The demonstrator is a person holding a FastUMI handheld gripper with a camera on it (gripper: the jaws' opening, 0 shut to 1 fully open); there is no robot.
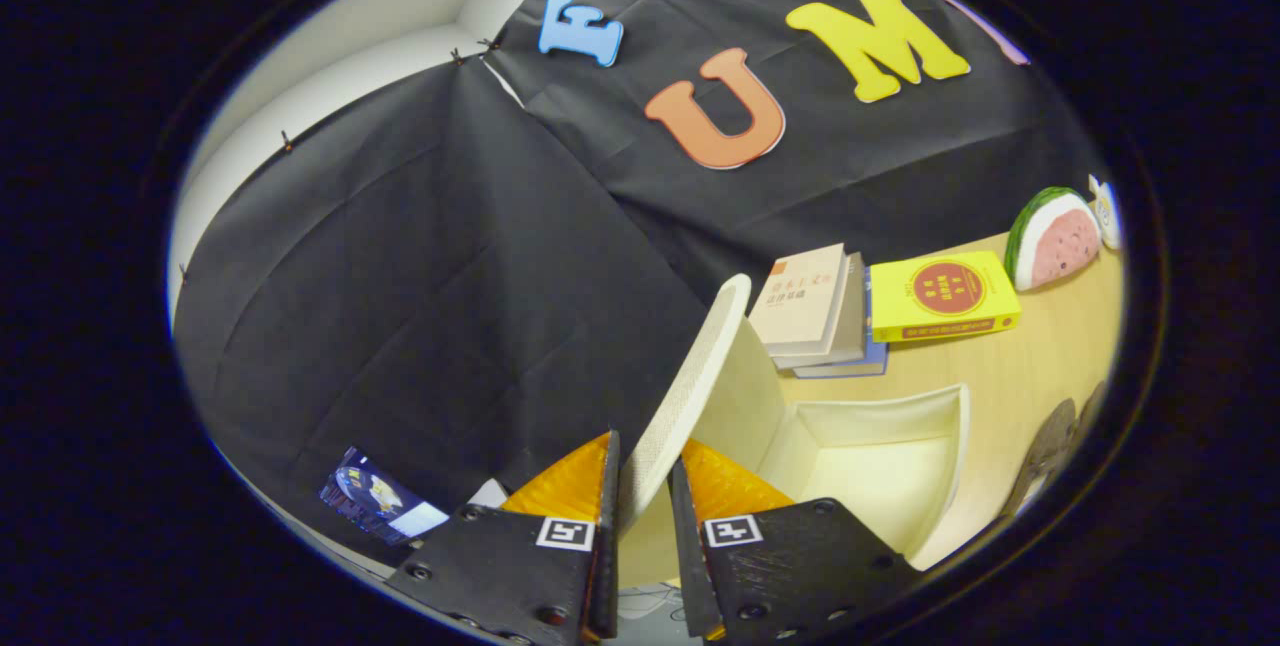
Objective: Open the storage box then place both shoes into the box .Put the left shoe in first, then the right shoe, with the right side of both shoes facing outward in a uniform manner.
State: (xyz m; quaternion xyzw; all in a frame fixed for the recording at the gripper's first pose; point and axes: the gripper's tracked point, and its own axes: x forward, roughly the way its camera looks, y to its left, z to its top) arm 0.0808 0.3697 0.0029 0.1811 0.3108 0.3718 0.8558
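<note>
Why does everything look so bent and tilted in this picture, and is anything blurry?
Gripper view: the fisheye lens bows straight lines, so the table curves and tilts; the storage box and its lid, clamped in the gripper, look sharp; the dark shoe at the rim is smeared and dim.

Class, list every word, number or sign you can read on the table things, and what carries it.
Yellow book: cover print too blurred to read.
Beige book: cover print too small to read.
Blue card: print unreadable.
Gripper, shut on the lid: square markers on the fingers, no words.
</note>
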